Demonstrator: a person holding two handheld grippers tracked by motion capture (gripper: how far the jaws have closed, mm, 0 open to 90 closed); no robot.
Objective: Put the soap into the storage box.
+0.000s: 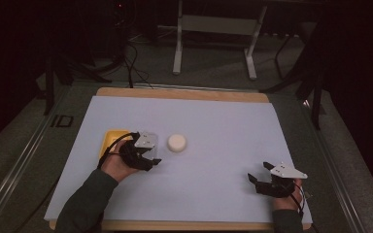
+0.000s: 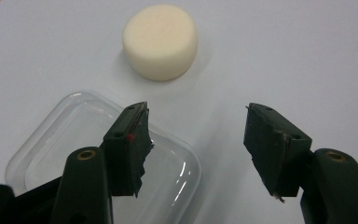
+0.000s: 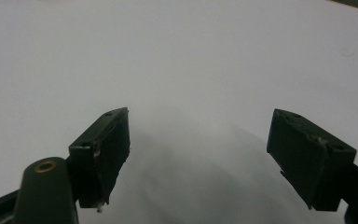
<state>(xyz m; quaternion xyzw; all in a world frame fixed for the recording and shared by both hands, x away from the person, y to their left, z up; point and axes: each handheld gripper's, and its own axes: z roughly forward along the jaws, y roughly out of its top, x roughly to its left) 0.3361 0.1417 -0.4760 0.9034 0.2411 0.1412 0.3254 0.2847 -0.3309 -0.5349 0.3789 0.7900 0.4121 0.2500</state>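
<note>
A cream round foam puck (image 1: 177,142) lies on the pale mat (image 1: 213,121), left of its centre. My left gripper (image 1: 151,156) hovers just to its near left, pointing toward it. In the left gripper view the puck (image 2: 160,41) sits ahead of the left gripper (image 2: 196,140), whose jaws stand apart with nothing between them. A clear plastic lid (image 2: 74,135) lies flat under the left jaw. A yellow container (image 1: 112,139) is partly hidden behind that hand. My right gripper (image 1: 258,172) rests open near the front right corner; the right gripper (image 3: 198,140) faces bare mat.
The mat covers a wooden table whose far edge (image 1: 184,93) shows at the back. Beyond it stands a grey metal frame (image 1: 213,29) on a dark floor with cables (image 1: 131,63). Both forearms enter from the bottom edge.
</note>
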